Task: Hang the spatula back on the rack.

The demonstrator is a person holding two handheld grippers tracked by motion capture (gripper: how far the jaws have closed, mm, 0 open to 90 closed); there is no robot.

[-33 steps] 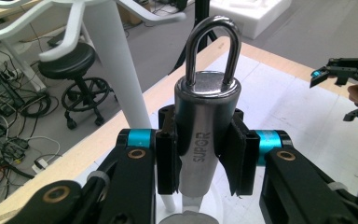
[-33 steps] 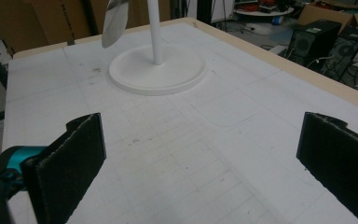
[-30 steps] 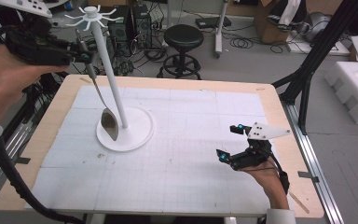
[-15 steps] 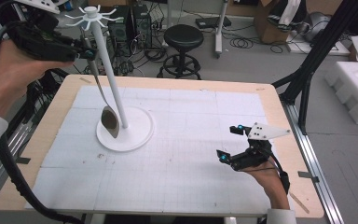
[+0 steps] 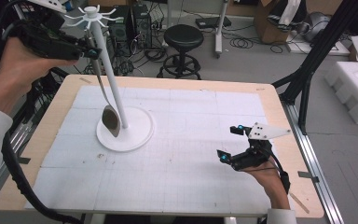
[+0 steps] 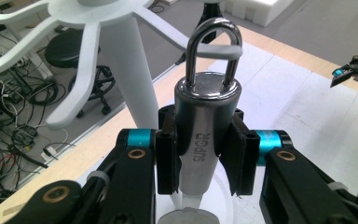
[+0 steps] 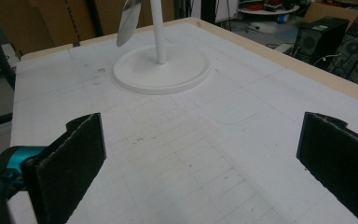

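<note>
With the left gripper (image 6: 198, 156) clamped on the spoon (image 5: 110, 120) handle, its hanging loop (image 6: 213, 44) sits just ahead at a rack (image 5: 106, 56) prong, right gripper (image 5: 235, 144) wide open and idle

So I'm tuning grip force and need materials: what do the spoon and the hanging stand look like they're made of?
The spoon looks like polished steel: mirror-bright handle with an engraved brand, and a shiny hanging loop. The stand looks like matte white plastic or painted metal, evenly white and glare-free on pole, hooks and base; which one isn't clear. The left gripper clamps the handle between black pads that look foam-like.
</note>
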